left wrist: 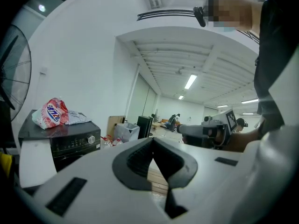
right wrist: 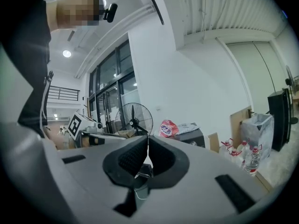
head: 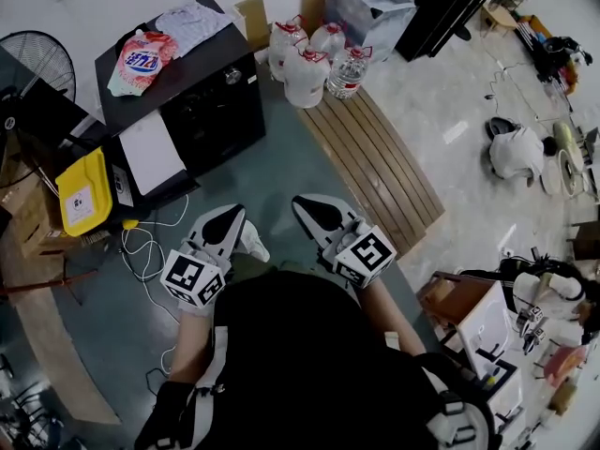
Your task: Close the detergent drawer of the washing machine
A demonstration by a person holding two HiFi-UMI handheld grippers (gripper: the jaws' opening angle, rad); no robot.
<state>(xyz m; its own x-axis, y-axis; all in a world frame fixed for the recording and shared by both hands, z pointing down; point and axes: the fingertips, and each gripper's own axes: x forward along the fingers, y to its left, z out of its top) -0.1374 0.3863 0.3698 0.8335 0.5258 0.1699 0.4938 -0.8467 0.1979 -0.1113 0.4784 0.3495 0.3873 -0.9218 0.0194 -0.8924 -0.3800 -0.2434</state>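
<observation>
The black washing machine (head: 202, 101) stands at the upper left of the head view, well ahead of both grippers. A white drawer-like part (head: 150, 153) juts out from its front. My left gripper (head: 232, 216) and right gripper (head: 305, 204) are held side by side in front of the person's body, over the floor, touching nothing. Both point toward the machine. In the left gripper view the pads meet at the tips (left wrist: 153, 143), with the machine (left wrist: 74, 143) far off at the left. The right gripper (right wrist: 148, 146) is shut and empty too.
A red-and-white detergent bag (head: 141, 59) and a cloth (head: 192, 22) lie on top of the machine. Several water bottles (head: 309, 64) stand beside a wooden bench (head: 375, 162) on the right. A yellow container (head: 84, 190), a fan (head: 37, 59) and loose cables (head: 141, 247) sit at the left.
</observation>
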